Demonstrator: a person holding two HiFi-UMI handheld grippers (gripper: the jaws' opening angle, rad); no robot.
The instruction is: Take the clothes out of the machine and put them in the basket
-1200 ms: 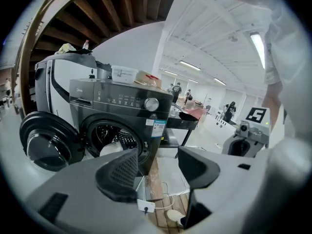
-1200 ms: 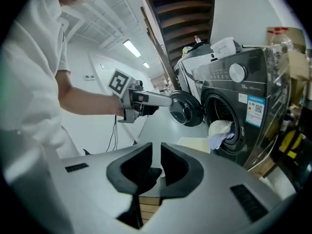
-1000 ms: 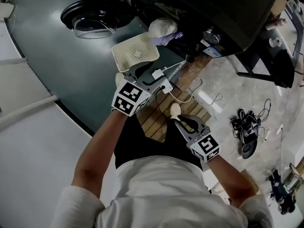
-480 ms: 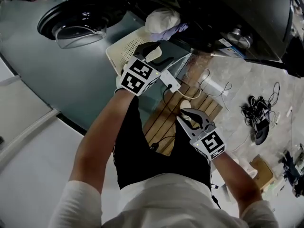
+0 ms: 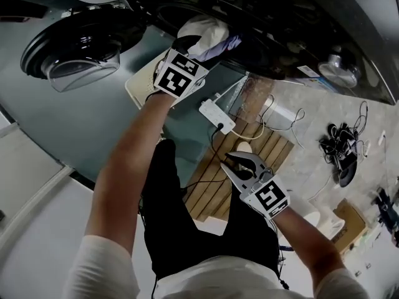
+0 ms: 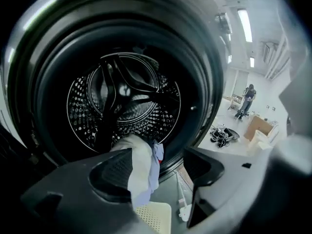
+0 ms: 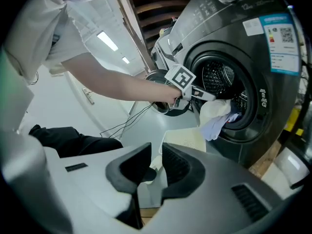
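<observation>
White and lilac clothes [image 5: 209,28] hang out over the lower rim of the washing machine's [image 7: 253,57] round opening. Behind them the perforated drum [image 6: 122,101] looks dark. My left gripper [image 5: 201,45] is at the opening and its jaws are opening. The hanging cloth [image 6: 144,165] lies between them, against the left jaw, and the pads do not press it. The cream perforated basket [image 5: 138,87] stands on the floor below the opening. My right gripper [image 7: 156,167] hangs lower and further back with its jaws a narrow slit apart and nothing in them.
The machine's glass door [image 5: 75,48] stands swung open at the left. A white power strip [image 5: 216,117] with cables lies beside a wooden pallet [image 5: 218,179]. Dark shoes and cords [image 5: 340,154] sit on the floor at the right.
My left gripper has gone from above the basket to the clothes at the machine's opening, and its jaws have spread. The right gripper has sunk a little.
</observation>
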